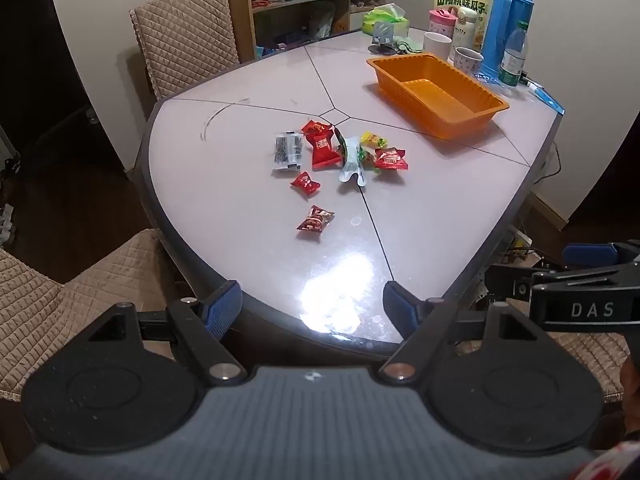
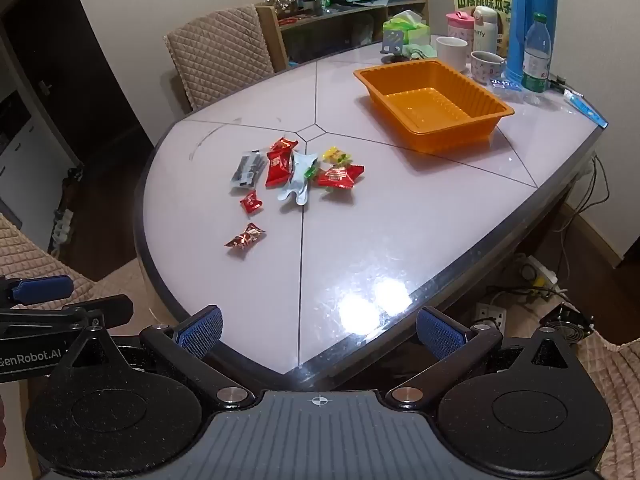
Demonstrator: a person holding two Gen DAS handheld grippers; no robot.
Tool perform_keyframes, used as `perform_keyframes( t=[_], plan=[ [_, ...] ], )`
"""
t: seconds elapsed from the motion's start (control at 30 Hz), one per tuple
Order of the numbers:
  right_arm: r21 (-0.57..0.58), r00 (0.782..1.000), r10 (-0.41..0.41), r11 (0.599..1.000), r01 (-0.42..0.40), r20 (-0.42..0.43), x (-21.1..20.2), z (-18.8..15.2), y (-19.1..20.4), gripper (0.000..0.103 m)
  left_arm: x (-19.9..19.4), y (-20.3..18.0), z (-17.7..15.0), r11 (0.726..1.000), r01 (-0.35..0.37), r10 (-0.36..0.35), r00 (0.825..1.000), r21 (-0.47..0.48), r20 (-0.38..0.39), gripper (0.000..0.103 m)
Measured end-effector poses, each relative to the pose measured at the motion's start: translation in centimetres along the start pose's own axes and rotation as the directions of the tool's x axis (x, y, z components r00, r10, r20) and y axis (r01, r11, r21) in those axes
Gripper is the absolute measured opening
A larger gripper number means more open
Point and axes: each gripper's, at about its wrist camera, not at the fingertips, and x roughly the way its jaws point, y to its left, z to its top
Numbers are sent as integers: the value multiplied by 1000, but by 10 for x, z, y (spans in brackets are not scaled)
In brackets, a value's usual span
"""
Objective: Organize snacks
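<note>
Beside crinkly snacks (image 1: 320,148), ribbed orange tray (image 1: 476,118)

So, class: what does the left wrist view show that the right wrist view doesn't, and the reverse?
Only the left wrist view: the right gripper at its right edge. Only the right wrist view: the left gripper at its left edge, and a floor power strip. Both: scattered snacks on the table, and the empty orange tray.
</note>
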Motion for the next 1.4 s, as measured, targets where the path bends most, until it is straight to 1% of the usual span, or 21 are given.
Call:
perform_keyframes(
  t=[0.43, 1.4],
  plan=[
    [-1, 1000, 5, 1000, -5, 7, -5, 0, 3, 103, -7, 3, 1, 1000, -2, 2, 1000, 6, 10, 76],
    [-3, 1000, 14, 1000, -13, 26, -12, -4, 0, 103, -15, -6, -5, 1000, -6, 6, 1000, 10, 28, 76]
  ],
)
